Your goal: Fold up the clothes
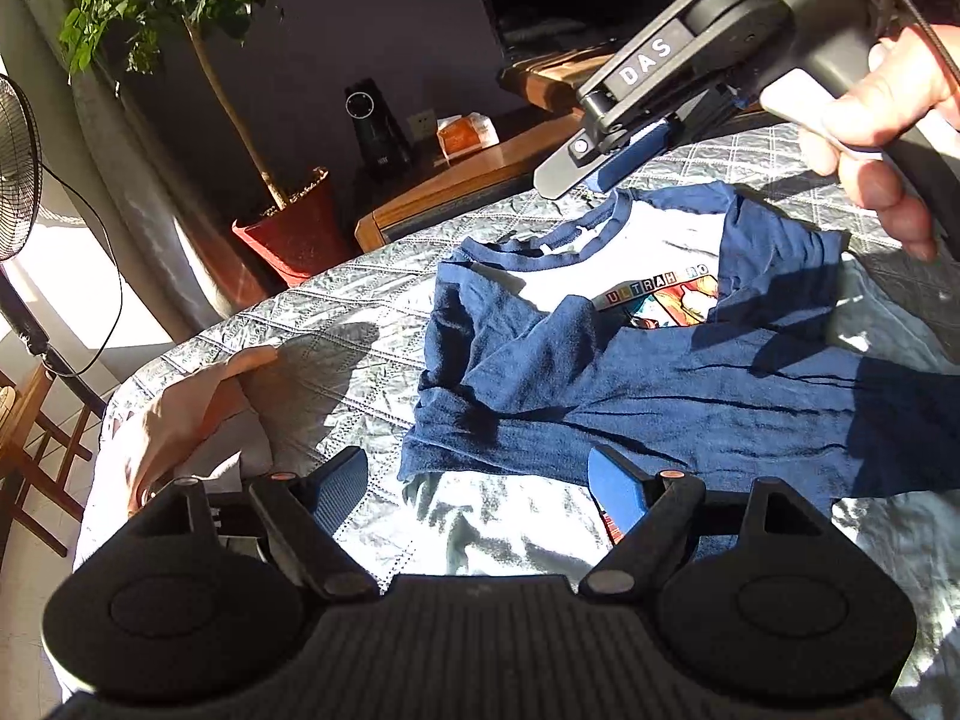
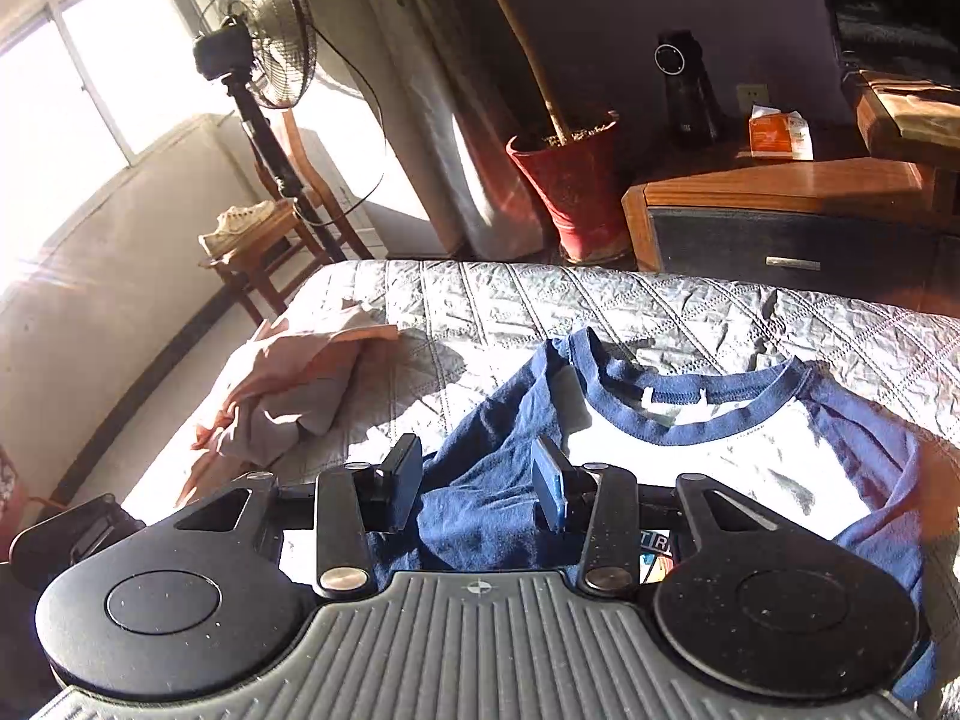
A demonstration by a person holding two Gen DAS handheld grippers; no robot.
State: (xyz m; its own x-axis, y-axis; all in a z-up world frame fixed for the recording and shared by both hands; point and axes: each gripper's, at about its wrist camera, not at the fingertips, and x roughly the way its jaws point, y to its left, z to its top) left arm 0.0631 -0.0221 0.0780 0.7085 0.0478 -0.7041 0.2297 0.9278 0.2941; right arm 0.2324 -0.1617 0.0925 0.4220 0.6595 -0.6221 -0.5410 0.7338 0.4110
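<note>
A white T-shirt [image 1: 636, 252] with navy collar, navy long sleeves and a colour print lies face up on the quilted bedcover [image 1: 336, 324]. Both sleeves are folded across its front. My left gripper [image 1: 477, 489] hovers open over the shirt's lower edge, nothing between its blue pads. In the left wrist view my right gripper [image 1: 594, 171] hangs above the collar, held by a person's hand [image 1: 870, 120]. In its own view the right gripper [image 2: 478, 480] stands open above the navy sleeve [image 2: 486, 516] beside the collar [image 2: 690, 420]; its pads do not press the cloth.
A crumpled pink garment [image 2: 288, 390] lies on the bed's left side. Beyond the bed stand a plant in a red pot [image 2: 570, 192], a wooden cabinet [image 2: 780, 192], a pedestal fan [image 2: 270, 36] and a chair with a shoe [image 2: 240, 222].
</note>
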